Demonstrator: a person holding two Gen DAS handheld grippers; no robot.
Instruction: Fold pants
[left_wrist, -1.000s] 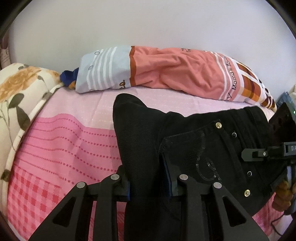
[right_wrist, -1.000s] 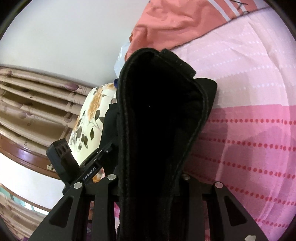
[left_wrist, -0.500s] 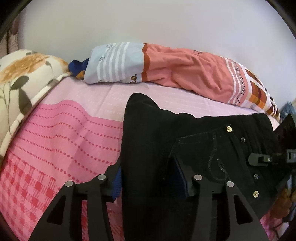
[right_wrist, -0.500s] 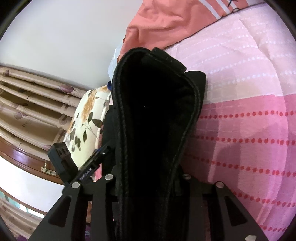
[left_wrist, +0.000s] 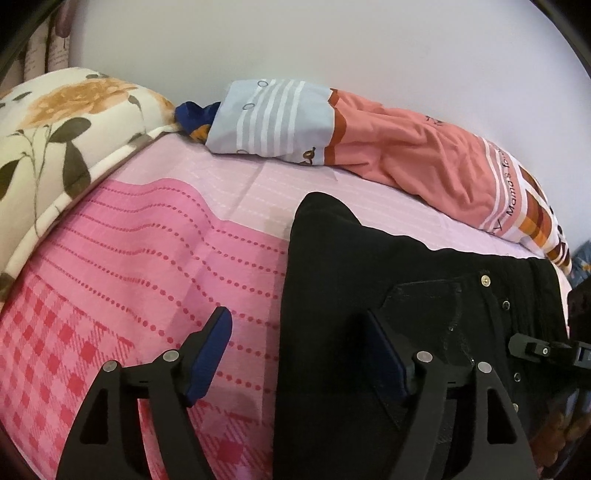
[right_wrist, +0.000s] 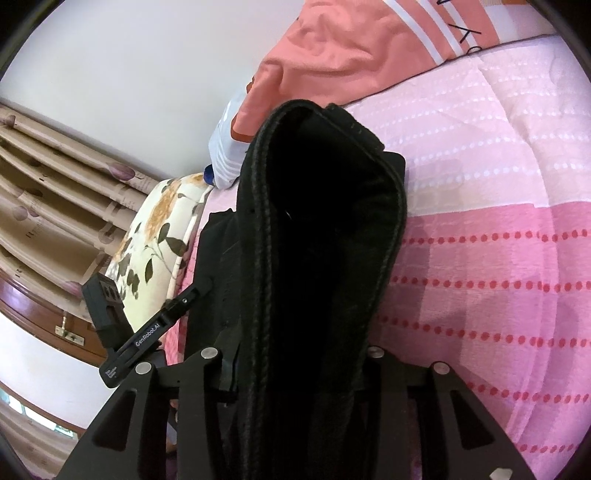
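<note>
Currently the black pants (left_wrist: 369, 280) lie folded on the pink bedsheet (left_wrist: 155, 258), waistband end toward the right of the left wrist view, with rivets and a back pocket showing.

Left gripper (left_wrist: 303, 350): jaws opening, spread wide. Its left blue pad stands over bare sheet, clear of the cloth; the right pad sits against the top of the dark fabric near the pocket. The pants edge lies between the pads, not pinched.

Right gripper (right_wrist: 291, 373): a thick folded bundle of the pants fills the gap between its fingers and rises in front of the lens, seam edges running upward. Jaws are easing apart, yet the cloth is packed against both sides, so the grip reads as holding.

The left gripper's body shows at the left of the right wrist view, beside the pants.

Surroundings: a coral and striped pillow (left_wrist: 369, 147) along the white wall (left_wrist: 332, 44) beyond the pants, apart from them; a floral pillow (left_wrist: 62, 122) at the far left; patterned curtains (right_wrist: 55, 192) in the right wrist view
</note>
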